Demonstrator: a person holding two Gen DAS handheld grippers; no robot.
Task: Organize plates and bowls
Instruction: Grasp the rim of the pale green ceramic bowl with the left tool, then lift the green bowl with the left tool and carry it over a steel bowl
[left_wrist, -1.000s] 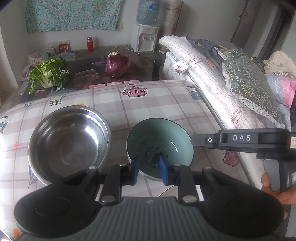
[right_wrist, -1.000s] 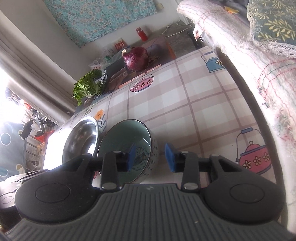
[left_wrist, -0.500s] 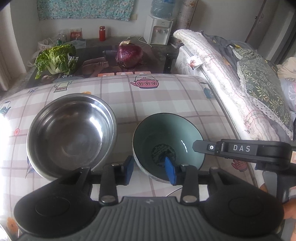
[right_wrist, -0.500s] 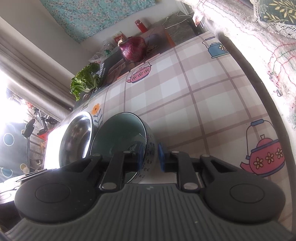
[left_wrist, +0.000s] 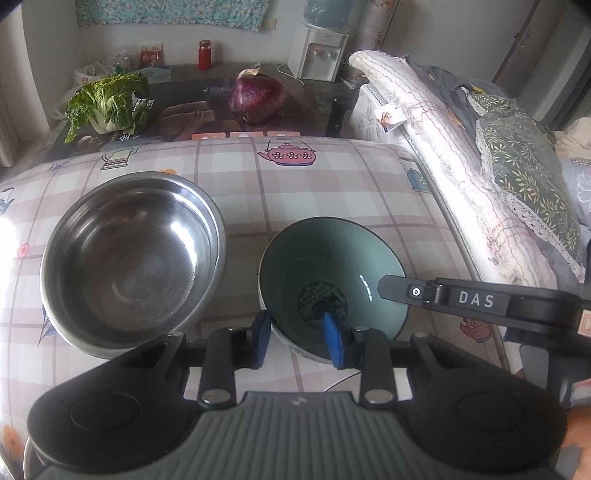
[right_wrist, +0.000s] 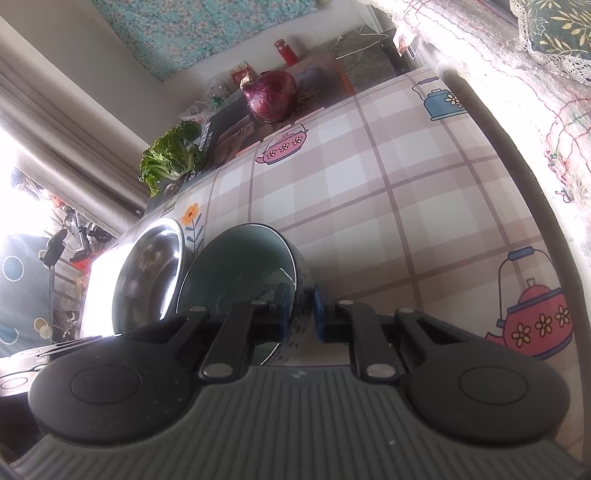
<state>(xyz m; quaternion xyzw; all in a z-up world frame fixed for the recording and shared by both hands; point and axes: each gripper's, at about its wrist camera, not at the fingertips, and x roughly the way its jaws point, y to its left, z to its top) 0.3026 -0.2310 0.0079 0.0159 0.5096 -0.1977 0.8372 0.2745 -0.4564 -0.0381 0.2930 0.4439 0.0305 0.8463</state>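
Low in the centre-right of the left wrist view sits the green bowl (left_wrist: 334, 275), upright on the checked tablecloth (left_wrist: 332, 184), glazed teal inside with a dark patterned disc at its bottom. Both grippers have hold of its rim. The left gripper (left_wrist: 300, 341) straddles the near wall, one blue pad outside and the other inside the bowl; its jaws have just been closing around that wall, though whether the pads actually press on it cannot be told. The right gripper (right_wrist: 300, 312), seen in its own view at lower centre, has just clamped down on the bowl's right-hand rim, one pad within and one against the patterned outer side; in the left view its black finger reaches over the rim from the right edge. Just beside the bowl, to the left, stands a larger steel bowl (left_wrist: 133, 260), close but apart. Further back, along the top of the frame, lie a purple cabbage (left_wrist: 257, 96) and a leafy green vegetable (left_wrist: 109, 105).
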